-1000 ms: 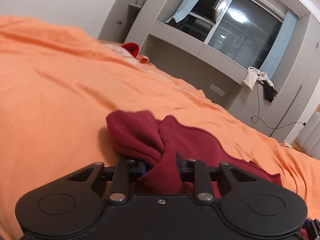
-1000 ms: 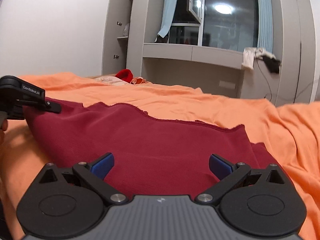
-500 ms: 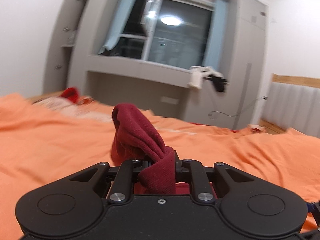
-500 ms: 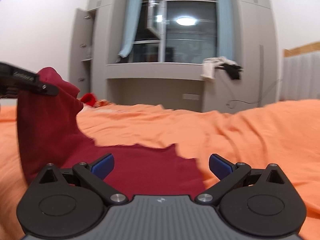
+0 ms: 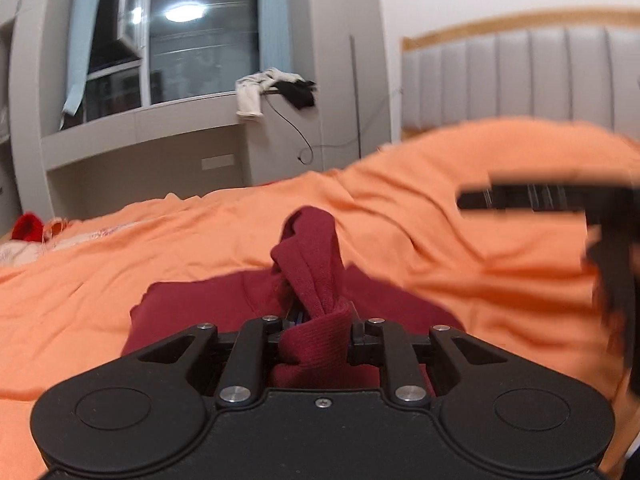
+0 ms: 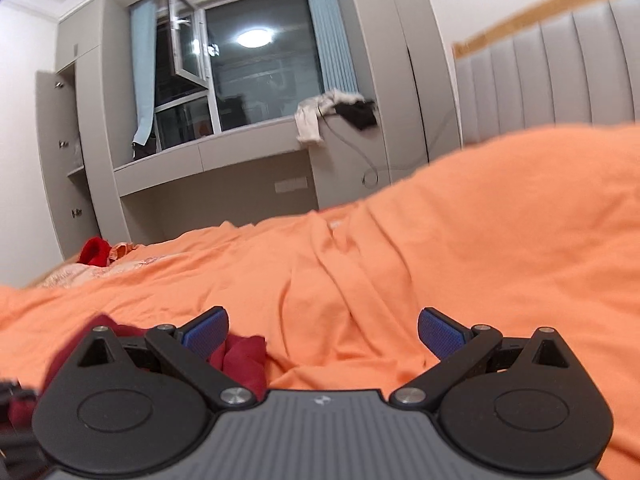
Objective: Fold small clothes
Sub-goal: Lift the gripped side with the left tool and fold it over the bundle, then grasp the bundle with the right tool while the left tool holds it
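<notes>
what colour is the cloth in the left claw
Dark red garment, clearest in the left wrist view, pinched in the left claw.

Both wrist views low over the orange bedspread (image 5: 160,264), close up. Facing the window (image 6: 256,76); same headboard (image 6: 560,76) at right.

Your left tongs (image 5: 316,326) now carry the bunched maroon cloth (image 5: 312,256) rightward toward the headboard (image 5: 520,76). Your right tongs (image 6: 323,330) swing off the cloth; only a scrap shows at their left, orange bedspread (image 6: 400,248) ahead.

Left tool (image 5: 316,326) clamped tight; right tool (image 6: 323,330) spread wide.
</notes>
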{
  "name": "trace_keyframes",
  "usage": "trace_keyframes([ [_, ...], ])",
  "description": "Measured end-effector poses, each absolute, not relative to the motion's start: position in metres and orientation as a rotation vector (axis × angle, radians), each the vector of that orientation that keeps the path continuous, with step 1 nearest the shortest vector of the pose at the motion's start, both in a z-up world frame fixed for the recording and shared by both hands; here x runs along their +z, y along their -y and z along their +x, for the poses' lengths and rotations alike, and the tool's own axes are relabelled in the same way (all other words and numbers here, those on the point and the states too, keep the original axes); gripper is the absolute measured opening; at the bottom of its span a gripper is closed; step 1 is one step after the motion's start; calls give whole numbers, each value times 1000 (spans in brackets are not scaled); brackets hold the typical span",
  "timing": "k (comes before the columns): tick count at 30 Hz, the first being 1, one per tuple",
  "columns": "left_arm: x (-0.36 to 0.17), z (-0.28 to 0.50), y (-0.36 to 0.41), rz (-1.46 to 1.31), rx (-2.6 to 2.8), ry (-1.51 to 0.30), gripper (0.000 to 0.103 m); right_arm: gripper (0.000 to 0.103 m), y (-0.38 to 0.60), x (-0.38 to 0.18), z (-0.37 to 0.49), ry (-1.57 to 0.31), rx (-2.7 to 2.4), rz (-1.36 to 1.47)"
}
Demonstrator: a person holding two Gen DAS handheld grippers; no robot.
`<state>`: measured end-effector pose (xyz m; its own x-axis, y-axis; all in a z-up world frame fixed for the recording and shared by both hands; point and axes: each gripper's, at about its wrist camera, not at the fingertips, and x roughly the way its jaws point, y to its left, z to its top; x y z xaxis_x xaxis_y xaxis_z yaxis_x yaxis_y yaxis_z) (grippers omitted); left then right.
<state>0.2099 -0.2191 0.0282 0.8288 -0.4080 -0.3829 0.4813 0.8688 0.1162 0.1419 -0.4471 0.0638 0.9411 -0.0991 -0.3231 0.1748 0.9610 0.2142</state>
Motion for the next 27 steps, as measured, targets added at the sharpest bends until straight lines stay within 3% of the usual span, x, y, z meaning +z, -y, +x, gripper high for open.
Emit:
trace_keyframes([
  [5,21,200,220,234,-540,-334,69,103,457,56,154,-383,-99,313],
  [9,25,196,222,255,-551,-322,77,103,452,52,158,-406,-68,335],
  [14,34,187,211,259,-547,-276,100,103,454,47,164,-447,22,452],
  [22,37,185,189,376,-533,-221,102,103,461,24,187,-536,237,836],
  [27,30,193,174,305,-524,-216,102,103,443,21,208,-536,359,937],
])
